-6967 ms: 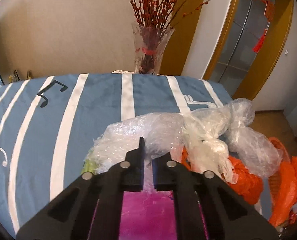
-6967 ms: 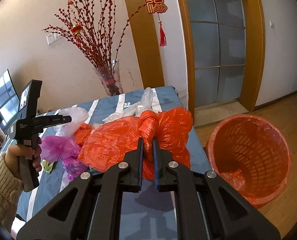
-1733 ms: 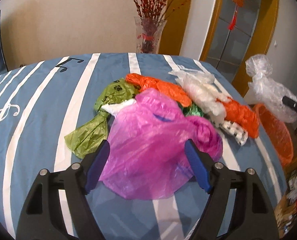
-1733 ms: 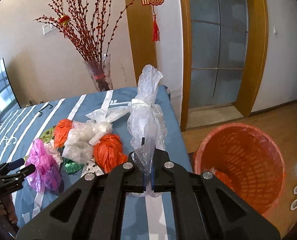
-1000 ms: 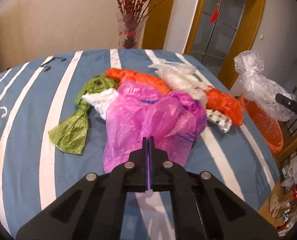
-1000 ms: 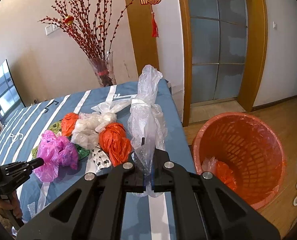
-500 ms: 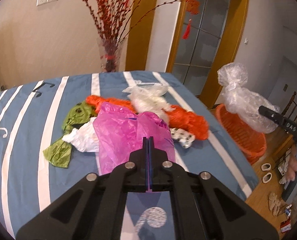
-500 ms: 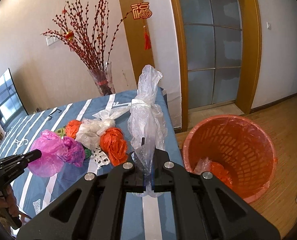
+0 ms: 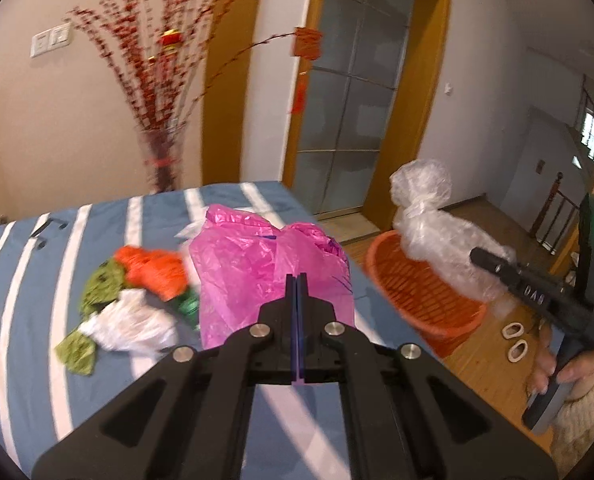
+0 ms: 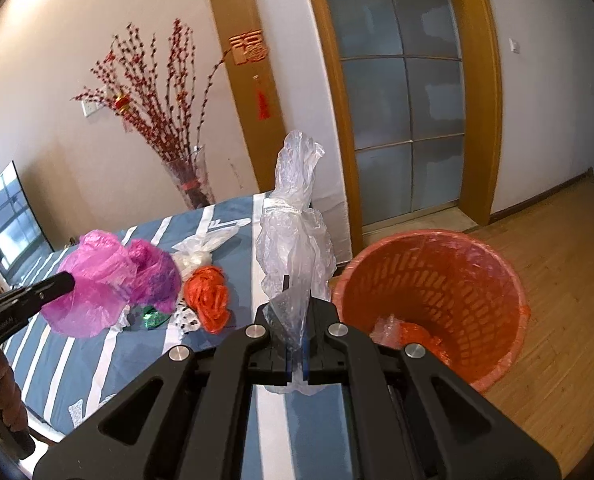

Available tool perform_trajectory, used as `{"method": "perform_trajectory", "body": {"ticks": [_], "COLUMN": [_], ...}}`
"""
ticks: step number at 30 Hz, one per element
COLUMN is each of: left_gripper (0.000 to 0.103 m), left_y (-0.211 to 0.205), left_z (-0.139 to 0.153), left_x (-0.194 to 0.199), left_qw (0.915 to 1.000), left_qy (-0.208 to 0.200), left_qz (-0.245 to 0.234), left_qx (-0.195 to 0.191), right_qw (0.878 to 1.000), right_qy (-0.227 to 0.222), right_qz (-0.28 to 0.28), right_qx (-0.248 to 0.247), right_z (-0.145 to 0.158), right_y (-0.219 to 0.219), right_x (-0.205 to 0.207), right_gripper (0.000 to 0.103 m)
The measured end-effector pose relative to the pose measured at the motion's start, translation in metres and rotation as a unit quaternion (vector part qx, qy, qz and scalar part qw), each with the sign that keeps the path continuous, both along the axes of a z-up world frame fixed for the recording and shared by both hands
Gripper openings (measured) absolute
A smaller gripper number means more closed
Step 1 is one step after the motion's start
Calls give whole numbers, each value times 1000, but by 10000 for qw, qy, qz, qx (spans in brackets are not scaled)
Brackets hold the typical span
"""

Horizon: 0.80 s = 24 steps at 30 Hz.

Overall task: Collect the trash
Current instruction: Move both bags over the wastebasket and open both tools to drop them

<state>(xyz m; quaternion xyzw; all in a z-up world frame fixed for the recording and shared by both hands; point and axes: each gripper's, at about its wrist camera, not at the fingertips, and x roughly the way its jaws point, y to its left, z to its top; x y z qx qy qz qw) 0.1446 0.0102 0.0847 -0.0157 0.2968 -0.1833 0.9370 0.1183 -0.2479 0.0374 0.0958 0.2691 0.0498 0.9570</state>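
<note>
The left gripper (image 9: 297, 280) is closed on the pink plastic bag (image 9: 257, 264). The right gripper (image 10: 296, 280) pinches the clear plastic bag (image 10: 297, 236) beside the orange basket (image 10: 429, 248).

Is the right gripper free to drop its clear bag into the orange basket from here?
Probably yes. The right gripper is shut on the clear bag, the orange basket stands open-topped just to its right, and nothing sits between them.

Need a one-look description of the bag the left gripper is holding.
Start at the blue striped table, left of the orange basket. Lifted above the leftover trash there is the pink bag, pinched in the left gripper. It is the only magenta, translucent one; its neighbours are orange, white or green.
</note>
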Motion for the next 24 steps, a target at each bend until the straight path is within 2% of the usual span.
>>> {"method": "perform_trajectory", "body": {"ticks": [12,24], "left_gripper": [2,2], "left_y": [-107,-190], "left_z": [2,-23], "left_x": [27,60], "left_qw": [9966,9914], "left_qy": [-70,134], "left_qz": [-804,-1284], "left_qx": [-158,-197], "right_qw": [9977,9926], "right_qy": [-28,-27], "right_qz": [-656,-1195], "right_qx": [183,223], "right_z": [-1,-11], "right_y": [-63,-107], "right_x": [-16,-18], "right_gripper": [3,3]}}
